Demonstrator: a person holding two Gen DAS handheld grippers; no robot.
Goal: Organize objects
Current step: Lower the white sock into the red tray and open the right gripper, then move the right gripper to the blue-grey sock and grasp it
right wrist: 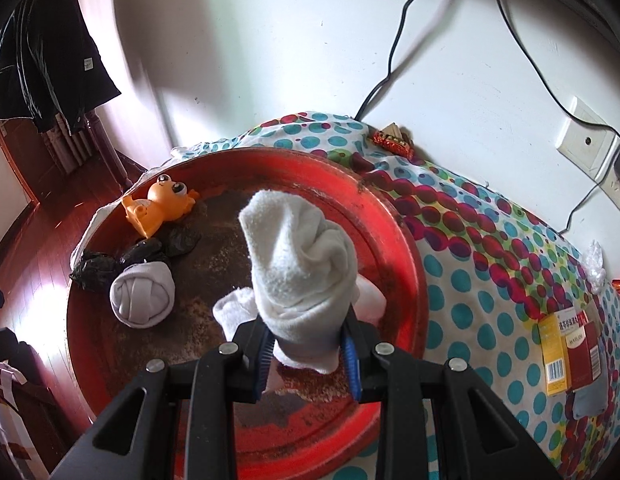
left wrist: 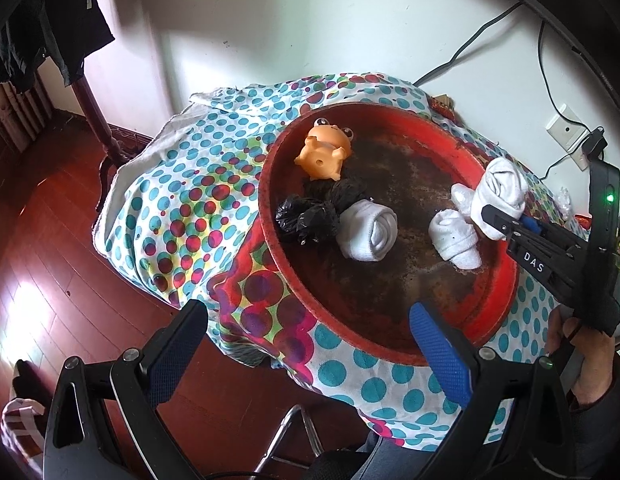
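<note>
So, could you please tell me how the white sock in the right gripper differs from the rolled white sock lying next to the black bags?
The held sock is clamped by the right gripper above the red tray; the rolled sock lies on the tray floor, touching the black plastic bags. The held sock stands upright with a loose, puffy top; the rolled sock is a tight ball on its side. Both are white, bundled socks.

1. Red tray (right wrist: 406,240) centre: bare worn patch, open from above.
2. Far-left rim crowded: orange toy (right wrist: 161,204), black bags (right wrist: 121,258), rolled sock (right wrist: 143,300) touching.
3. Near-right tray side blocked by right gripper (right wrist: 307,354) clamped on white sock (right wrist: 301,264), loose socks (left wrist: 456,236) beneath.
4. Left gripper (left wrist: 310,340) gapes wide at tray's near rim.
5. Cloth right of tray: boxes (right wrist: 570,352) near edge, wrapper (right wrist: 394,140) at wall.
</note>
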